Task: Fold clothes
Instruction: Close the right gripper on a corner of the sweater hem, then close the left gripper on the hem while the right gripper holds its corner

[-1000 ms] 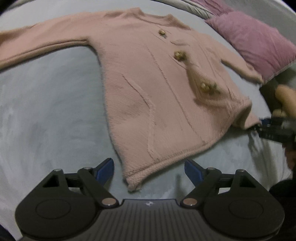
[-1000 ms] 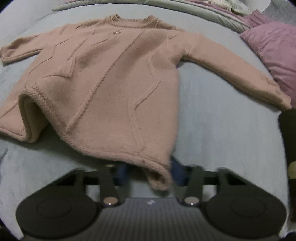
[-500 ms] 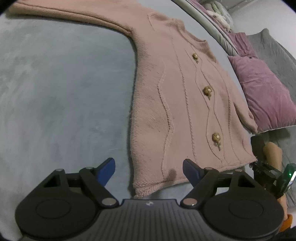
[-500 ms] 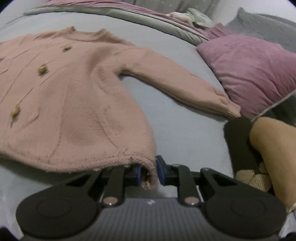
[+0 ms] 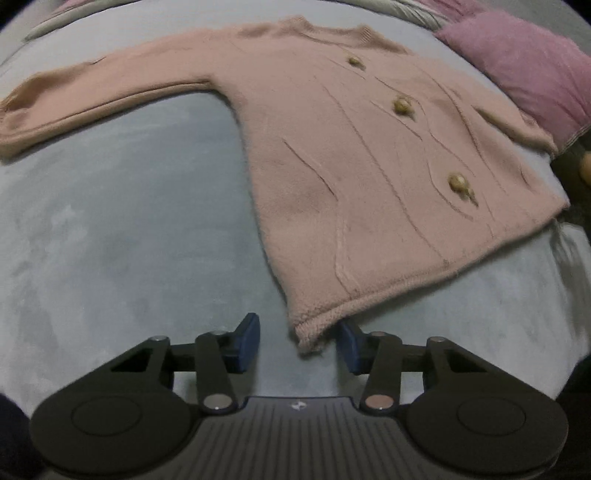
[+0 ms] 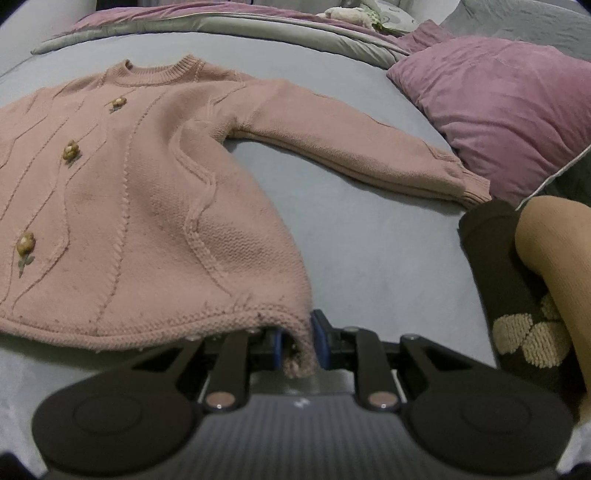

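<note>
Both wrist cams sit low, close over the bed [image 5: 110, 221], angled down, facing 12 o'clock. Left views the pink sweater [image 5: 351, 166] from its left hem corner, right from the right corner. Shared: sweater [image 6: 129, 203], purple pillow [image 6: 498, 110].

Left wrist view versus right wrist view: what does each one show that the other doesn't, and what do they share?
Only the left wrist view shows the sweater's far sleeve in full and the left gripper, whose jaws have just been closing around the hem corner without pressing it yet.

Only the right wrist view shows the right gripper shut on the other hem corner, the rumpled bedding behind, and a person's leg.

Both show the pink sweater, its three flower buttons, the grey bed cover and the purple pillow.
</note>
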{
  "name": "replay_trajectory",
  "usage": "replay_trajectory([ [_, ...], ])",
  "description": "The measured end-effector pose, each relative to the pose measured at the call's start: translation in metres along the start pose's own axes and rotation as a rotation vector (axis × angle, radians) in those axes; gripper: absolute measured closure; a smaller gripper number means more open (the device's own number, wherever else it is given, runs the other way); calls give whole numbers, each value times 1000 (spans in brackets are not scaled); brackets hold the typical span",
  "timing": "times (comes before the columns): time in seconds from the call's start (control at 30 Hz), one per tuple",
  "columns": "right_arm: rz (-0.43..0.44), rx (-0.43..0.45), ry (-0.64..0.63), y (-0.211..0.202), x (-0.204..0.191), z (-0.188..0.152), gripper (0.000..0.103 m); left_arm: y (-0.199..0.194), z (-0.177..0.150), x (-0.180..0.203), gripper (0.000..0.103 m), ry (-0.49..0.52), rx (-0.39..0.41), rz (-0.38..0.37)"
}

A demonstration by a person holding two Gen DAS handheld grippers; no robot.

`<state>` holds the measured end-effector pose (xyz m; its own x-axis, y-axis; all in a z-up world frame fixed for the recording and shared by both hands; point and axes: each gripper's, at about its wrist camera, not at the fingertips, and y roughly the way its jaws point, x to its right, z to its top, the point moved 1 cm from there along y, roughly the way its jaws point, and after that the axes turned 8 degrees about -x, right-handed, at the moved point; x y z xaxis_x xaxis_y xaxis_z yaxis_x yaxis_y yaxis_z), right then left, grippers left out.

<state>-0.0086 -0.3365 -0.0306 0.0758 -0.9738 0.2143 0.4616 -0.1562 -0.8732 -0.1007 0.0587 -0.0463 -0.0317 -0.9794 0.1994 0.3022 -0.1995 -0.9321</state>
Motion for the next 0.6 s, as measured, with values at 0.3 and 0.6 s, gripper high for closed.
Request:
replay_trajectory([
  [0.3,28,3,32,1,2,-2,86,11,-13,6,56,-266,141,49],
  [0.6,35,9,43,0,1,-5,85,16,-27,33,79,-80,263,242],
])
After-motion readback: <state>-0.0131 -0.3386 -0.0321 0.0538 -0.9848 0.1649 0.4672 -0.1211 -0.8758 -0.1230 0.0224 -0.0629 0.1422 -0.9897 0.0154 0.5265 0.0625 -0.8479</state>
